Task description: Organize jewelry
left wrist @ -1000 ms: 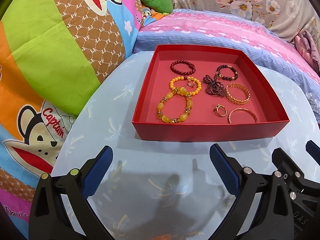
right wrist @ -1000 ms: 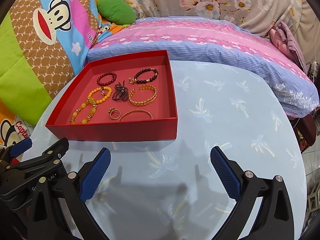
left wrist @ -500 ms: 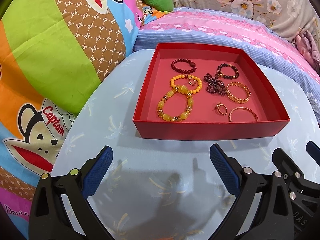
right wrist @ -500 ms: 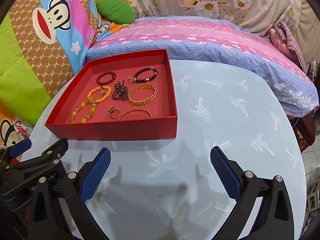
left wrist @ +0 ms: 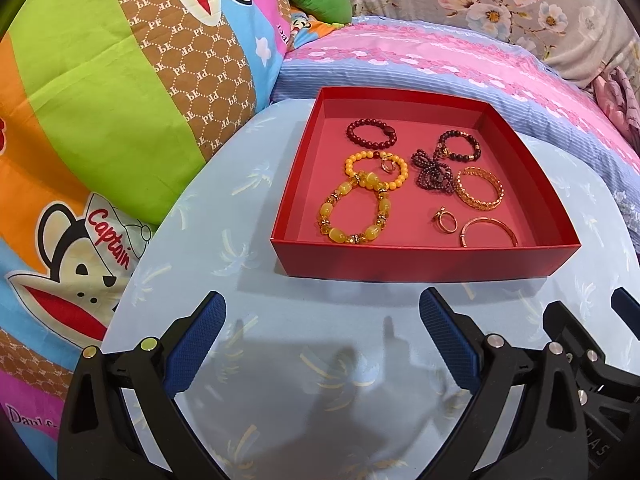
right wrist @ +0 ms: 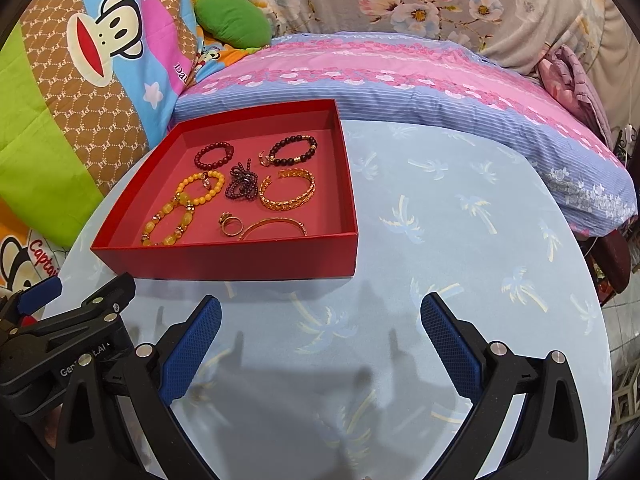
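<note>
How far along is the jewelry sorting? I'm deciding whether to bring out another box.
Done: every visible piece already lies in the red box, including the yellow bead bracelets, the gold cuff and a ring. In hand: nothing; the left gripper and right gripper are both open over the blue tabletop. Left: possibly tidying, since the dark bead strand looks bunched.

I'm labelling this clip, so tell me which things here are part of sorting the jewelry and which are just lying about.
Job: red tray, yellow bead bracelets, dark bead bracelets, gold bangles, ring, left gripper, right gripper.
Lying about: cartoon quilt, green cushion, striped pillow.
</note>
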`<act>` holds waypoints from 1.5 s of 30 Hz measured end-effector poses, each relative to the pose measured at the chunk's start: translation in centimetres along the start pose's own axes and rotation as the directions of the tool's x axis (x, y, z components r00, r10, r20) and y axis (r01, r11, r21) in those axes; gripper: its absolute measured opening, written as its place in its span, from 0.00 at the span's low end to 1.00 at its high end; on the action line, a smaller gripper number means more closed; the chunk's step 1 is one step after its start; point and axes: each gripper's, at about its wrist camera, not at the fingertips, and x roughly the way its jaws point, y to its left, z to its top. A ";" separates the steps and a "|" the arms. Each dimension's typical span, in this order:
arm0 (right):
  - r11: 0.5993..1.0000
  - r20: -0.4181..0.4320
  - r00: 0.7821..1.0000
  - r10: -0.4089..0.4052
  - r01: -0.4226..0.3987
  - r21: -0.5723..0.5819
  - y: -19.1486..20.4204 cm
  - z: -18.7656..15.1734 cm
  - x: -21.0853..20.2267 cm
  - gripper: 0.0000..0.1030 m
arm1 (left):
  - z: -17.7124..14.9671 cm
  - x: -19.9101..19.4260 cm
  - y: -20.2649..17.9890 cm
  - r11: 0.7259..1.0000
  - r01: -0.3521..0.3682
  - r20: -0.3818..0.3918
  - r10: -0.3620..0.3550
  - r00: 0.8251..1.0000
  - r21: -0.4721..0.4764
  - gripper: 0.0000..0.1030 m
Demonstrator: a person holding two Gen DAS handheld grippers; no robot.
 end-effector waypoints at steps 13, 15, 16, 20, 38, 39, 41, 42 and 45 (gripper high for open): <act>1.000 -0.004 1.000 -0.007 0.007 -0.008 0.2 -0.3 0.0 0.94 | -0.1 0.2 0.1 1.000 -0.003 -0.001 0.003 1.000 -0.001 0.90; 1.000 -0.004 1.000 -0.007 0.007 -0.008 0.2 -0.3 0.0 0.94 | -0.1 0.2 0.1 1.000 -0.002 -0.002 0.002 1.000 -0.001 0.90; 1.000 -0.004 1.000 -0.006 0.006 -0.008 0.1 -0.4 0.0 0.94 | -0.1 0.2 0.1 1.000 -0.002 -0.001 0.002 1.000 0.000 0.90; 1.000 -0.004 1.000 -0.008 0.008 -0.008 0.2 -0.3 0.0 0.94 | 0.0 0.1 0.1 1.000 -0.009 0.007 0.009 1.000 0.009 0.90; 1.000 -0.002 1.000 -0.008 0.008 -0.010 0.3 -0.3 -0.1 0.94 | 0.2 -0.3 -0.1 0.999 -0.023 0.021 0.022 1.000 0.022 0.90; 1.000 -0.003 1.000 -0.008 0.008 -0.010 0.3 -0.3 0.0 0.94 | 0.2 -0.3 -0.1 0.999 -0.024 0.021 0.023 1.000 0.021 0.90; 1.000 -0.003 1.000 -0.009 0.008 -0.009 0.4 -0.3 0.0 0.94 | 0.2 -0.4 -0.1 1.000 -0.024 0.019 0.024 1.000 0.017 0.90; 1.000 -0.003 1.000 -0.009 0.009 -0.010 0.3 -0.3 0.0 0.94 | 0.2 -0.4 -0.1 1.000 -0.024 0.017 0.024 1.000 0.016 0.90; 1.000 -0.005 1.000 -0.009 0.009 -0.009 0.5 -0.2 0.0 0.94 | 0.2 -0.3 -0.1 1.000 -0.023 0.014 0.023 1.000 0.017 0.90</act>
